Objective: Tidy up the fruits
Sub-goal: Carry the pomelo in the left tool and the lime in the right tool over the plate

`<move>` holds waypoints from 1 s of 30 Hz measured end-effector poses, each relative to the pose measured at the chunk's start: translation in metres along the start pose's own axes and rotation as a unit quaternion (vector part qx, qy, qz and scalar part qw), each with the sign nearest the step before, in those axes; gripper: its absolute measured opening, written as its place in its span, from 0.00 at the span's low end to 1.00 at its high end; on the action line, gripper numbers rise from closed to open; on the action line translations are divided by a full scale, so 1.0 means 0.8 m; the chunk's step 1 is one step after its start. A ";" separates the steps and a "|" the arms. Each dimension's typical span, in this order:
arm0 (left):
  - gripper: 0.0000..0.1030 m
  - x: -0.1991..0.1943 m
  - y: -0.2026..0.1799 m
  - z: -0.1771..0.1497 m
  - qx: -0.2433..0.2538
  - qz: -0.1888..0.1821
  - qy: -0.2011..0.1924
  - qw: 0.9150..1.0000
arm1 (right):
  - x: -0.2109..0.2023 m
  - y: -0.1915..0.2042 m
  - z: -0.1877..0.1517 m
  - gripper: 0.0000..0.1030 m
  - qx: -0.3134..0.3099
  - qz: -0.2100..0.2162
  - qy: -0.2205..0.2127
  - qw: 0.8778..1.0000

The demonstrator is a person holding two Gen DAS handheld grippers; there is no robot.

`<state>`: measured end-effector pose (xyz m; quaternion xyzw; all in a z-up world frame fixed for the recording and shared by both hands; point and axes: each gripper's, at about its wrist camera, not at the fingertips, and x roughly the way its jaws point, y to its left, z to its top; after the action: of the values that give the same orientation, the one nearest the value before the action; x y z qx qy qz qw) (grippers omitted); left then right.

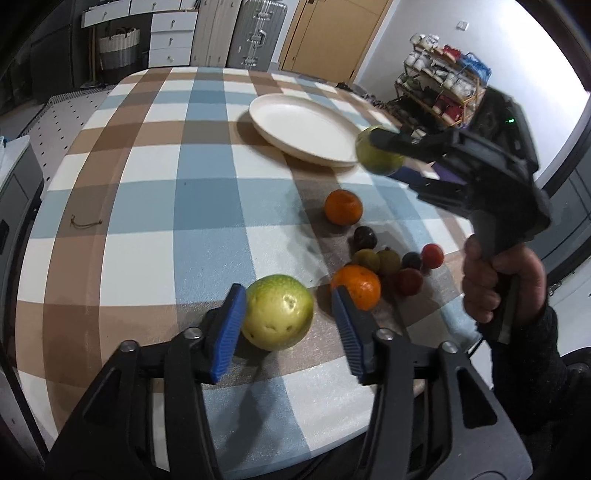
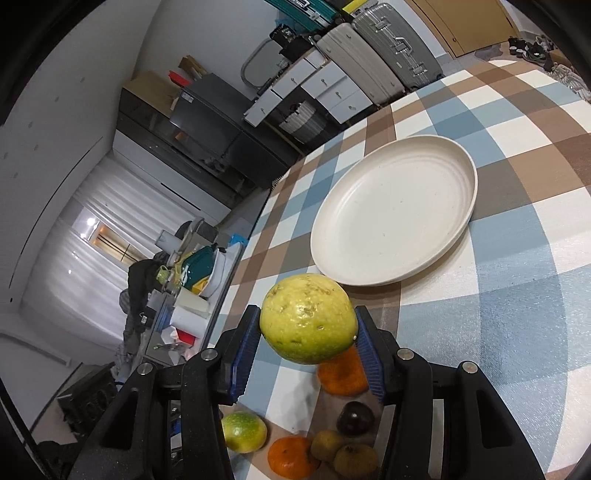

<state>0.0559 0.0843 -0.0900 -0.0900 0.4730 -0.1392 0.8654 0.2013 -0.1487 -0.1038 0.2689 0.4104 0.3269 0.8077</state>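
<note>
In the left wrist view my left gripper (image 1: 290, 319) is open around a yellow-green guava (image 1: 277, 312) resting on the checked tablecloth; the left pad touches it, the right pad stands apart. My right gripper (image 1: 393, 157) is shut on a second guava (image 1: 376, 151) and holds it in the air by the near rim of the white plate (image 1: 306, 125). In the right wrist view that gripper (image 2: 308, 328) pinches the held guava (image 2: 308, 317) above the table, just short of the plate (image 2: 395, 210). Two oranges (image 1: 343, 207) (image 1: 360, 288) and several small dark, red and olive fruits (image 1: 388, 260) lie on the cloth.
A small brown string (image 1: 85, 221) lies at the table's left. The round table edge (image 1: 258, 458) runs close below my left gripper. A shoe rack (image 1: 439, 85) stands beyond the table on the right; suitcases (image 1: 255, 33) and drawers (image 1: 171, 37) stand at the back.
</note>
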 end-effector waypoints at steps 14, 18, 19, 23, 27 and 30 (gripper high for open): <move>0.45 0.043 0.013 -0.006 -0.024 -0.005 0.027 0.999 | -0.015 0.004 -0.007 0.50 -0.014 0.015 -0.008 1.000; 0.44 0.045 0.013 -0.005 -0.020 -0.006 0.019 1.000 | -0.019 0.002 -0.009 0.50 -0.014 0.015 -0.011 1.000; 0.44 0.044 0.012 -0.005 -0.017 -0.005 0.018 1.000 | -0.020 0.001 -0.010 0.50 -0.014 0.016 -0.011 1.000; 0.44 0.040 0.007 0.004 -0.007 0.000 0.007 1.000 | -0.022 0.002 -0.009 0.50 -0.018 0.015 -0.011 1.000; 0.44 0.033 0.000 0.023 0.003 -0.001 -0.009 1.000 | -0.029 0.007 -0.003 0.50 -0.032 0.013 -0.014 0.999; 0.44 0.030 -0.004 0.043 0.006 -0.004 -0.022 1.000 | -0.036 0.008 0.004 0.50 -0.036 0.015 -0.017 0.999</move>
<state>0.0967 0.0744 -0.0896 -0.0898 0.4522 -0.1434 0.8757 0.1888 -0.1670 -0.0836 0.2516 0.3806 0.3490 0.8186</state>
